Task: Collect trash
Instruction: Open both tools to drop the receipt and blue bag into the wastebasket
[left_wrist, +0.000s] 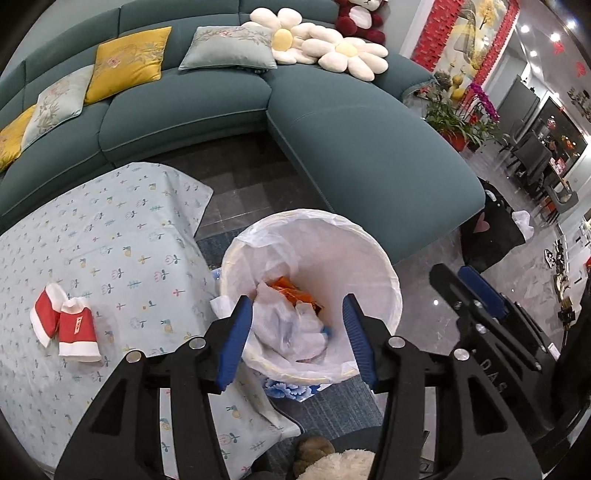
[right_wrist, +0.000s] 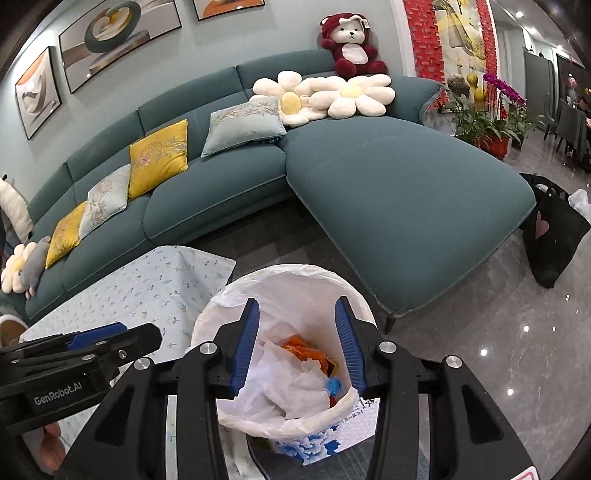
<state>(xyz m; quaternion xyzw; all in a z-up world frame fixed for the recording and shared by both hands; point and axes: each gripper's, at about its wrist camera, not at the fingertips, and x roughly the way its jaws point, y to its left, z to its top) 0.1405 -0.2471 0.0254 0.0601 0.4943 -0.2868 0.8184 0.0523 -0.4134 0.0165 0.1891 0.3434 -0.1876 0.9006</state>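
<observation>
Left gripper (left_wrist: 297, 341) and right gripper (right_wrist: 297, 345) poised side by side above a white-lined bin (left_wrist: 384, 273); both point steeply down into its mouth. Jaws of each stand apart with nothing between the blue pads (left_wrist: 236, 343); both tools released. The right gripper appears at the right edge of the left wrist view, the left gripper at the left edge of the right wrist view, the two close but apart.

Trash (right_wrist: 295, 376) lies inside the bin: crumpled white tissue and clear plastic on top, an orange wrapper (right_wrist: 306, 350) behind it, a small blue piece (right_wrist: 334, 386) toward the near right wall. The liner (right_wrist: 295, 284) folds over the rim all round. A blue-and-white floral box (right_wrist: 314, 446) sits on the floor, just beside the bin's near side.

Table (left_wrist: 110, 229) with a pale flower-print cloth stands immediately left of the bin, its right edge touching or nearly touching the bin wall; which cannot be told. Two red-and-white packs (left_wrist: 66, 325) lie together near the table's left edge, one overlapping the other.

Background: a teal corner sofa (right_wrist: 388, 206) carrying yellow and grey cushions (right_wrist: 159, 162), two daisy-shaped pillows (right_wrist: 354, 96) and a red-and-white plush bear (right_wrist: 351, 44). A black bag (right_wrist: 554, 236) with a pink heart stands on the grey tiled floor (right_wrist: 480, 332) at the sofa's right end, potted plants (right_wrist: 484, 122) behind it
</observation>
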